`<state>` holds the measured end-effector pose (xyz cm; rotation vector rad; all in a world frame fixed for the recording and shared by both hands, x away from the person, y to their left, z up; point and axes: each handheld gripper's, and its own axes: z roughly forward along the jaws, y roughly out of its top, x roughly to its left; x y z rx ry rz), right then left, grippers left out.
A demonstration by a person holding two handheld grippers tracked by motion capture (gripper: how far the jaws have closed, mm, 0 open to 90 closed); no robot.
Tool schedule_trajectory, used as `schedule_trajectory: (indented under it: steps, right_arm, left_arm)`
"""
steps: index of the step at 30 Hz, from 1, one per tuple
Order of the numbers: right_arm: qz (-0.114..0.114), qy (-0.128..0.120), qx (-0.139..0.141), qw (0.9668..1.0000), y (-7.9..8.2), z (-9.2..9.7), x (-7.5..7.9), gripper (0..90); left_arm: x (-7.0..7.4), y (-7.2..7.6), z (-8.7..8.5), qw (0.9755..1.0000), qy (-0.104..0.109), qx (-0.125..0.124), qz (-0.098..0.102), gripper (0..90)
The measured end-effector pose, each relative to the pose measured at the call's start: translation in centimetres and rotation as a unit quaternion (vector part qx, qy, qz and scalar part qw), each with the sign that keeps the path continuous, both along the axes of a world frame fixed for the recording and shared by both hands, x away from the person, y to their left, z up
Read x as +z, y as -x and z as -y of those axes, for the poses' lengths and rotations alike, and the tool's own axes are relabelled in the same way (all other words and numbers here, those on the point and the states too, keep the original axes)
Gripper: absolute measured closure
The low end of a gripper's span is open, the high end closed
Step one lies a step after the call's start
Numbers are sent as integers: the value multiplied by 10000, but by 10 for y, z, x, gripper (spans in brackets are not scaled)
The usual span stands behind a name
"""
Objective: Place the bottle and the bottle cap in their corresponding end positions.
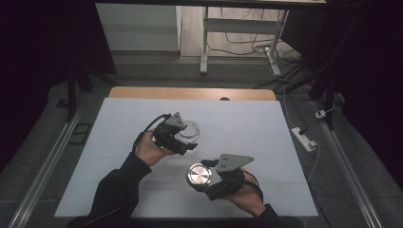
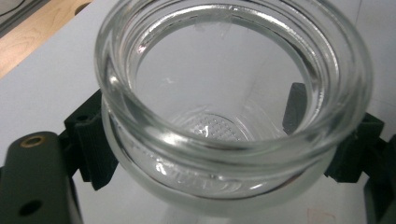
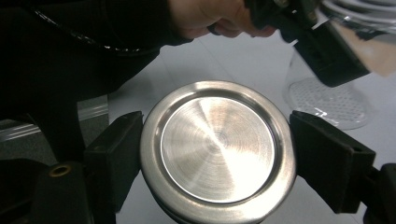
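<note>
**Jar and lid, one in each gripper**

Left gripper pinches a clear round glass jar just below its rim, jaws on opp. sides, held above the white table sheet. Right gripper clamps a round brushed-steel lid by its edges, near the table's front, just right of the jar.

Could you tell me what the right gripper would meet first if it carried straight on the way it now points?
The right gripper, shut on the metal lid, points toward the glass jar in the left gripper; probably the jar's base first, though depth is unclear.
</note>
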<state>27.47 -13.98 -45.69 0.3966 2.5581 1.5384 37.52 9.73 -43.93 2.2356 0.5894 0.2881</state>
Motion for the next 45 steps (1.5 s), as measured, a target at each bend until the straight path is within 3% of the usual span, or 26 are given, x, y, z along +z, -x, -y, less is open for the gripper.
schedule_trajectory:
  steps: [19, 29, 45]
  right_arm:
    - [-10, 220, -183, 9996, -16, -16, -29, 200]
    - [-25, 408, -192, 9990, -23, -30, -47, 200]
    - [-160, 745, -357, 9965, -35, -36, -71, 200]
  left_arm:
    - [-17, -35, 14, 9996, 59, 285, 1, 156]
    - [-30, -42, 16, 9992, 49, 388, -48, 156]
    - [-52, -52, 14, 9978, 52, 638, -186, 156]
